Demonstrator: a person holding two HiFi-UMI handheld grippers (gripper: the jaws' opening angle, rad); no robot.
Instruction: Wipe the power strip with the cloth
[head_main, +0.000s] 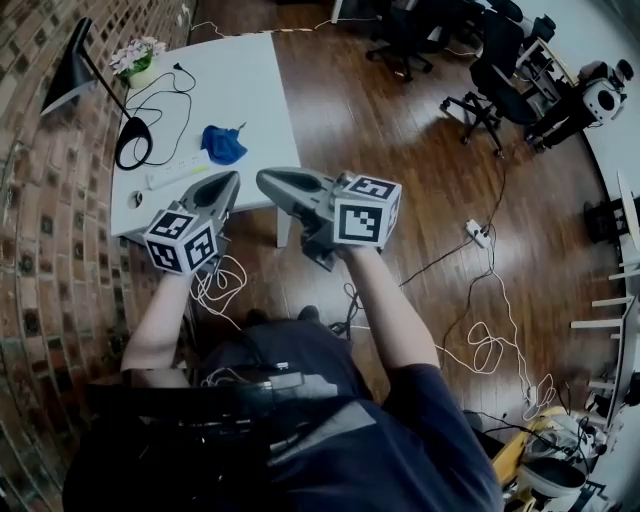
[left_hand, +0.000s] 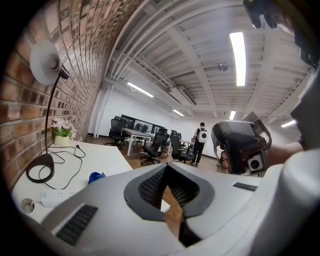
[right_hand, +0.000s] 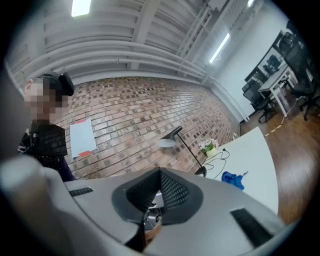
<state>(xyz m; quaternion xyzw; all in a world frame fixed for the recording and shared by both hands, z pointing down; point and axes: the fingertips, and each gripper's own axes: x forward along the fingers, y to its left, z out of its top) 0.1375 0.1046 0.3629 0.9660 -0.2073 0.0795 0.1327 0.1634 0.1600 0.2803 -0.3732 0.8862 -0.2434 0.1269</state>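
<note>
Hovering short of the table (head_main: 245, 80), the left claw (head_main: 230, 180) and right claw (head_main: 264, 180) are both closed and empty; the power strip (head_main: 178, 173) lies beside the blue cloth (head_main: 222, 145) near the table's front edge.

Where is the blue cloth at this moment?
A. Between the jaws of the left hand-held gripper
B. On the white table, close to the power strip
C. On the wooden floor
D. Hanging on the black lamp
B: in the head view the blue cloth lies on the white table, close to the power strip, and nothing holds it.
</note>
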